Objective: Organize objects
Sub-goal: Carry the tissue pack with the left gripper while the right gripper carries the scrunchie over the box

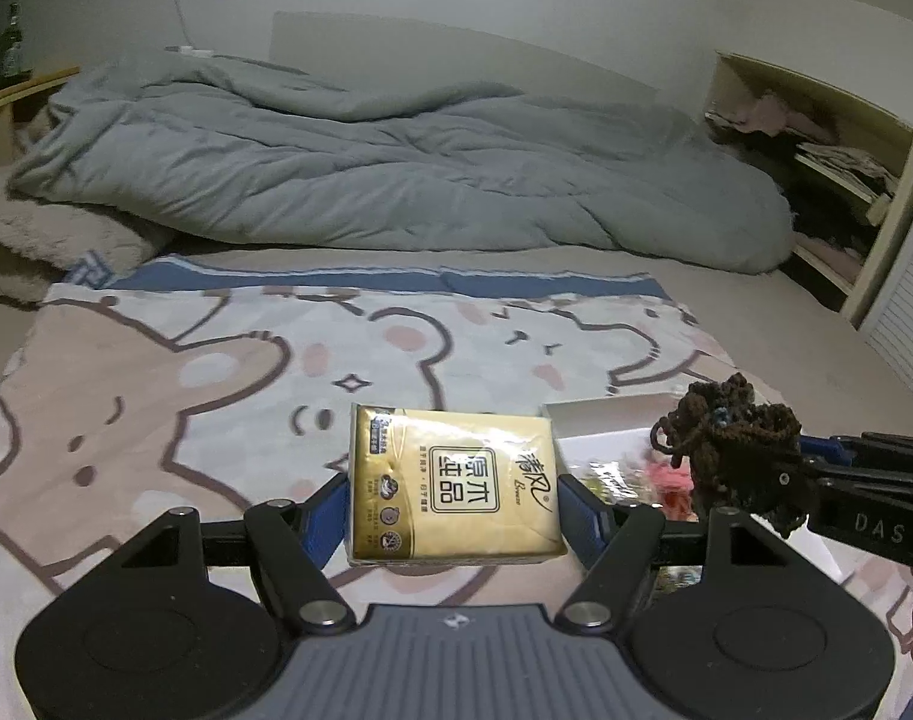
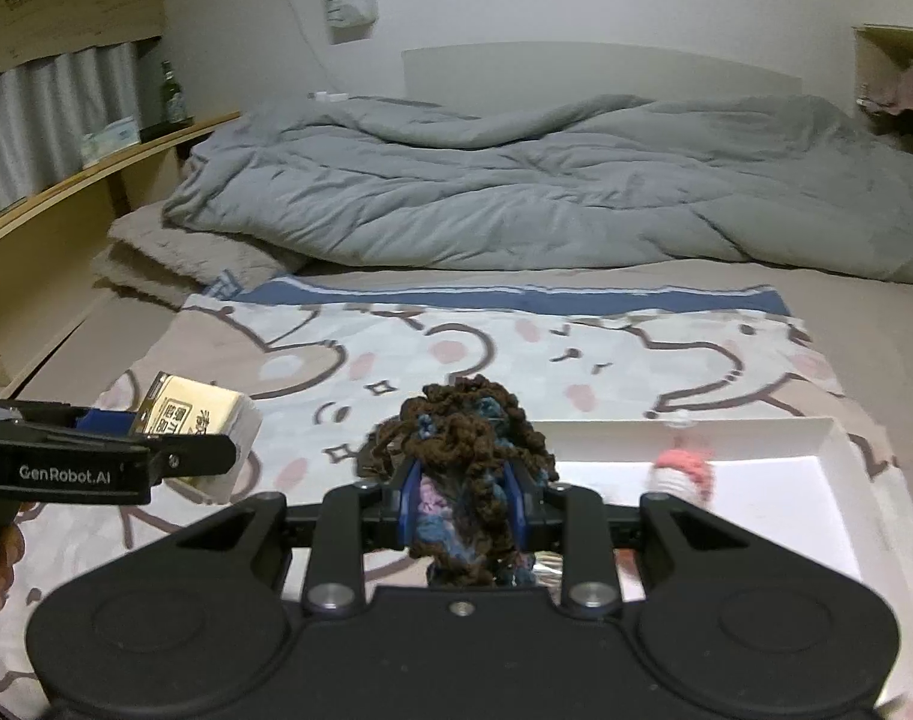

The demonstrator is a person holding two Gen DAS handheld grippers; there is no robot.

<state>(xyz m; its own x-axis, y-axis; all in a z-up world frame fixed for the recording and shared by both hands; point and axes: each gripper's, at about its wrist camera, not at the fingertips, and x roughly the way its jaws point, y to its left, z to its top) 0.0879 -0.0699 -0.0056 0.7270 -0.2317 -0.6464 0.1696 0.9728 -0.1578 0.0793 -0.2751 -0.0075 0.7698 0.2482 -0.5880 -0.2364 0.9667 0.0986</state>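
My left gripper (image 1: 454, 507) is shut on a gold tissue pack (image 1: 453, 483) and holds it above the cartoon bear blanket (image 1: 216, 372). The pack also shows at the left of the right wrist view (image 2: 195, 420). My right gripper (image 2: 465, 501) is shut on a brown and blue crocheted yarn piece (image 2: 462, 456), held above the near edge of a white box (image 2: 816, 480). The yarn piece also shows at the right of the left wrist view (image 1: 735, 447). A pink and white item (image 2: 684, 474) lies inside the box.
A rumpled grey duvet (image 1: 396, 168) lies across the far part of the bed. A folded beige blanket (image 2: 180, 258) sits at the left. A wooden shelf (image 2: 66, 192) runs along the left wall. An open cabinet (image 1: 828, 156) with clothes stands at the right.
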